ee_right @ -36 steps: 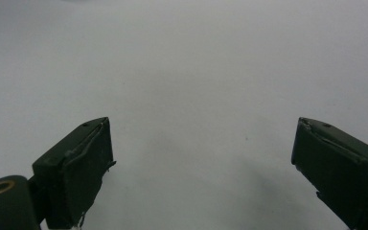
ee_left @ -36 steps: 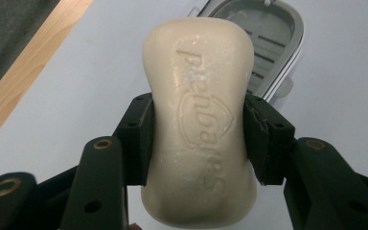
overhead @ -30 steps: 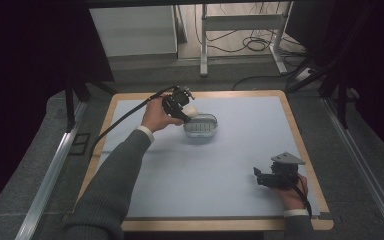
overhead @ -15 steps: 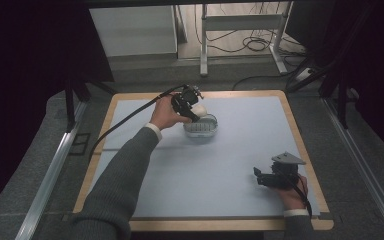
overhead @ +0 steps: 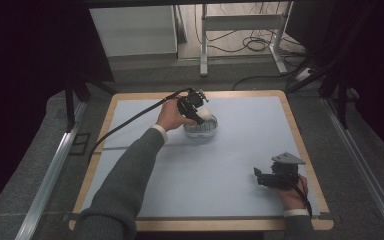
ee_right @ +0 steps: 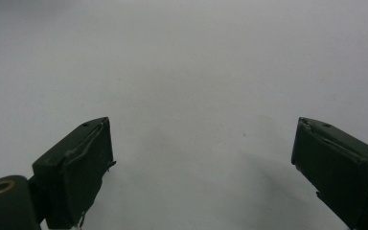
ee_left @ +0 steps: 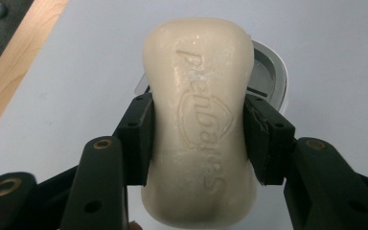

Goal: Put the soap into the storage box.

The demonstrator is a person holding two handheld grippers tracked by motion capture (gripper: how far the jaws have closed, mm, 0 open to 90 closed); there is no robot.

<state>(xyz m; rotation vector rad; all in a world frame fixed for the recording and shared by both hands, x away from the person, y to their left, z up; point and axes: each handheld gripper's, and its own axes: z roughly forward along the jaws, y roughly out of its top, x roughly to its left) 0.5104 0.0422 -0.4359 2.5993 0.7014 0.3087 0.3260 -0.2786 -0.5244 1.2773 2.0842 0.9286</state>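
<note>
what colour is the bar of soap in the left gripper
Creamy off-white, with embossed lettering on its face. The soap shows best in the left gripper view.

Left arm reached forward across the table, grey sleeve extended, hand wrapped around the left gripper point(overhead: 200, 111); jaws clamped on both long sides of a pale bar. Right hand point(overhead: 291, 196) rested low near the front right corner, holding the right gripper point(ee_right: 201, 167), jaws spread wide, apparently pointed leftward.

one soap bar point(ee_left: 201, 124), one soap dish point(overhead: 201, 127), two grippers point(overhead: 194, 104) point(overhead: 266, 178)
</note>
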